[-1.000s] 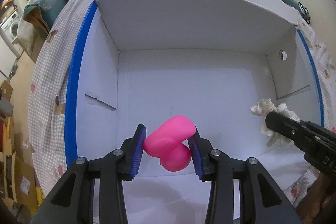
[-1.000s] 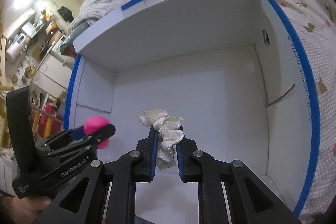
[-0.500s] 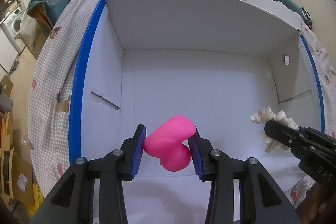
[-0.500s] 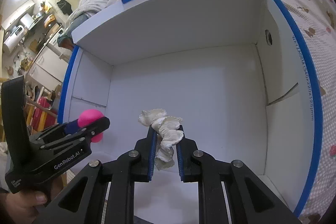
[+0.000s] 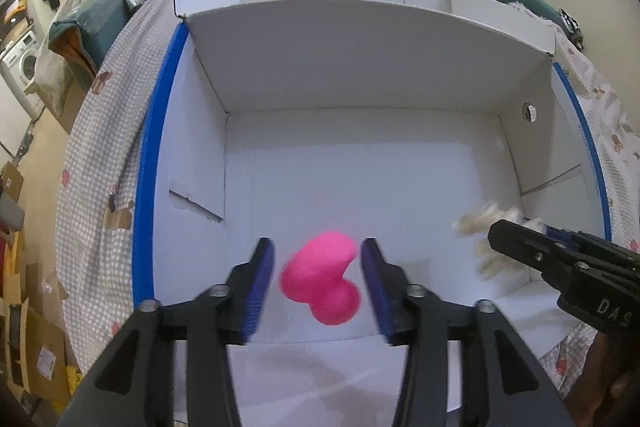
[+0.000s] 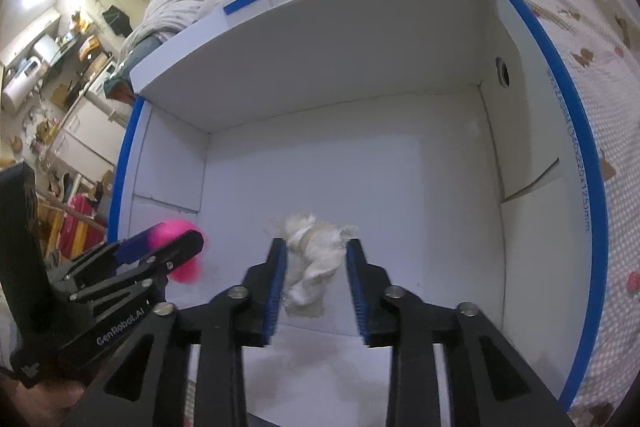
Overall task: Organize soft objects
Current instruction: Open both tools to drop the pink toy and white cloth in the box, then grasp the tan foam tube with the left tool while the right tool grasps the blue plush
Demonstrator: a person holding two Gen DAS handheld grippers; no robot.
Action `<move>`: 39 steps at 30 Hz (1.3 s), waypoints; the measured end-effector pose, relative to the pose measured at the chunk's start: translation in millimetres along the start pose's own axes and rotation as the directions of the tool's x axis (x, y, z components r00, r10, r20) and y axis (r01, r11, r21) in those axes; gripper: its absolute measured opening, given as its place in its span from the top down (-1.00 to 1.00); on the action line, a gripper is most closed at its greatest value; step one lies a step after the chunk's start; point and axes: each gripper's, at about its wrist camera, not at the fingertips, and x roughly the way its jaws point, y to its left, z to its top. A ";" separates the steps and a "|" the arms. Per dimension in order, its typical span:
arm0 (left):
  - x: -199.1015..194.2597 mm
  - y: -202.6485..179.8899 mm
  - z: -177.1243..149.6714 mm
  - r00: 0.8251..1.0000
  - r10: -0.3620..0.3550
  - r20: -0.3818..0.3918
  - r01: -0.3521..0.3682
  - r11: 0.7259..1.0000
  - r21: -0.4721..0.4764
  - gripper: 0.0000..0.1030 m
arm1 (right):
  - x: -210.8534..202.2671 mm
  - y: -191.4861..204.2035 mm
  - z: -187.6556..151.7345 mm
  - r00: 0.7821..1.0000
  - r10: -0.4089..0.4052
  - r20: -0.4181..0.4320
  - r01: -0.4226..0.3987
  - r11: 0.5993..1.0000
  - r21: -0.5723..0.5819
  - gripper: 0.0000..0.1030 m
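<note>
Above the white box, both grippers are opening – the left gripper has let go the pink heart, the right gripper the white fluffy piece (both blurred, falling) – so both drops look done.

Two wrist cameras, both looking steeply down into one white box

The left view looks along its own fingers from close above the box's near left part, the right view from its near right. Both share the box floor, back wall and blue rim; each catches the other gripper at its edge, and the bed around.
</note>
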 end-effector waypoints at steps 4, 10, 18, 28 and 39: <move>-3.6 -1.1 -0.2 1.000 0.015 0.024 -0.015 1.000 0.003 -0.29 | -5.3 -5.0 1.1 1.000 0.005 0.029 -0.006 0.999 0.036 -0.49; -4.8 -1.1 0.6 0.999 0.014 0.030 -0.014 1.000 0.001 -0.30 | -3.6 -12.4 2.2 0.999 0.033 0.012 -0.033 0.996 0.080 -0.49; -9.8 -3.9 1.5 0.998 0.038 0.055 -0.039 0.999 0.015 -0.30 | -7.8 -15.9 4.3 0.999 0.024 0.028 -0.026 0.996 0.087 -0.49; -54.8 11.6 16.6 0.995 0.037 0.093 -0.034 0.999 -0.031 -0.30 | -39.6 -16.6 -6.4 0.995 0.019 0.101 -0.027 0.996 0.085 -0.49; -92.7 27.3 -15.5 0.992 0.066 0.106 -0.062 0.997 -0.043 -0.30 | -82.2 0.3 -33.7 0.986 0.028 0.163 -0.029 1.000 0.000 -0.49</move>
